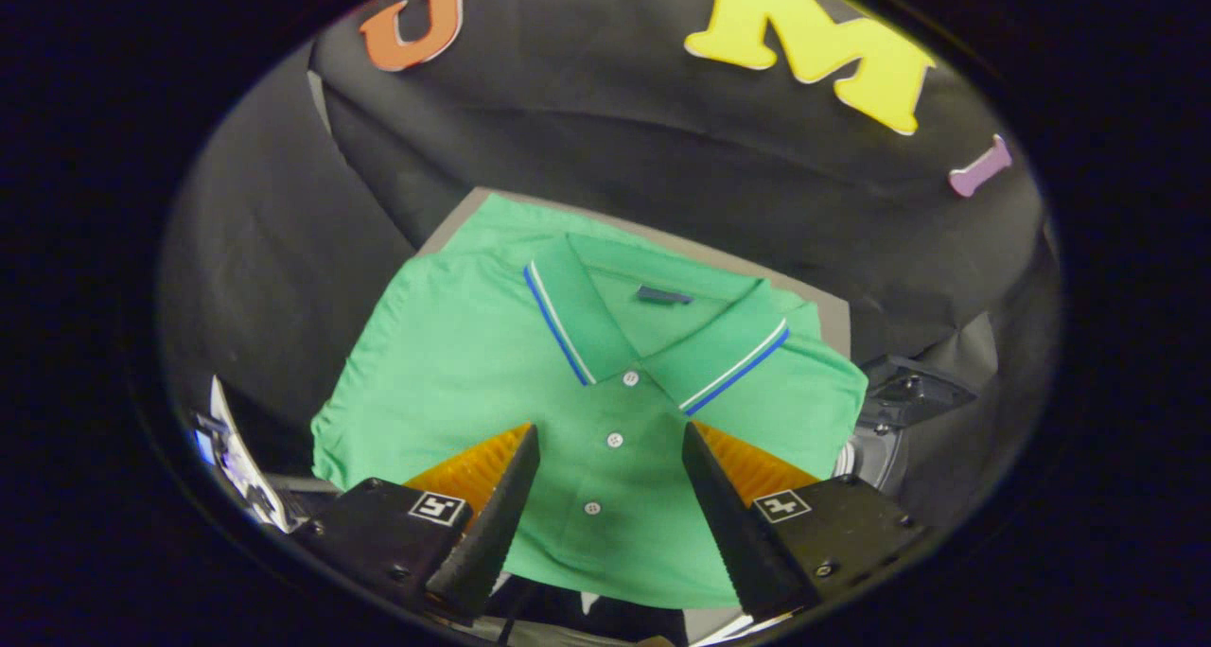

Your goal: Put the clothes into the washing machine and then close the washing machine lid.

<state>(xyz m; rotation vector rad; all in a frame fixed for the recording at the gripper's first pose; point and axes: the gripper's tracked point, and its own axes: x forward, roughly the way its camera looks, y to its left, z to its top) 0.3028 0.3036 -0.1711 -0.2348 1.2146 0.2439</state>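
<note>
Green polo shirt [530, 373], folded flat on a grey board [833, 321], lies under the gripper [610, 448], whose fingers are spread wide and hover over the button placket, touching nothing. Step in hand, by judgement: the first pick-up; next, lower and pinch the cloth. Beyond, dark machine parts [908, 392] are cut off; no washer can be made out.

I can't see the green polo shirt's [473, 363] lower hem, it's hidden behind the gripper [610, 444], whose spread fingers cover part of the front on both sides w/ nothing pinched. Grey surface [833, 321] under the shirt is mostly covered. Metal part [899, 401] beside the shirt's far sleeve is half hidden, can't tell what it is.
</note>
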